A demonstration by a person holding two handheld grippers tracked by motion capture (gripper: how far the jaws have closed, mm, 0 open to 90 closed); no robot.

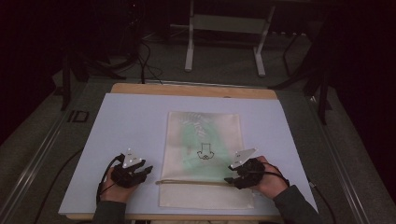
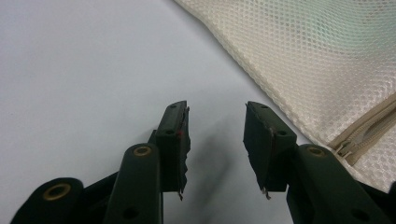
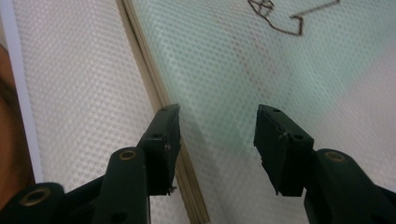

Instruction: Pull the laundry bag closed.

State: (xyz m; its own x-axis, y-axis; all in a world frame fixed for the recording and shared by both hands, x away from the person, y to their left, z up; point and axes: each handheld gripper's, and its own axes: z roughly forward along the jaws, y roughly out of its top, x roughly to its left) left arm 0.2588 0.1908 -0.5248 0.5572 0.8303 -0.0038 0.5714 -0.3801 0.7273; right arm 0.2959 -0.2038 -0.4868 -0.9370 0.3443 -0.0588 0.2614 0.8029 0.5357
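Dark floor and a white table frame lie beyond the pale blue mat (image 1: 116, 130) that covers the wooden table. On it, toward the near edge and a little right of centre, a cream mesh bag (image 1: 203, 135) lies flat, something green showing faintly through the weave. Its long axis runs from the near edge to the far edge. The tan zipper (image 1: 191, 182) crosses it from side to side close to the near end, with the pull (image 2: 344, 148) at the bag's left edge.

The left gripper (image 1: 133, 170) rests on bare mat just beside that left edge, jaws open and empty, probably placed to take the pull. The right gripper (image 1: 238, 175) hangs over the zipper's right end, jaws open too, straddling the zipper line; I judge it is there to pin the bag while the other works the zipper.
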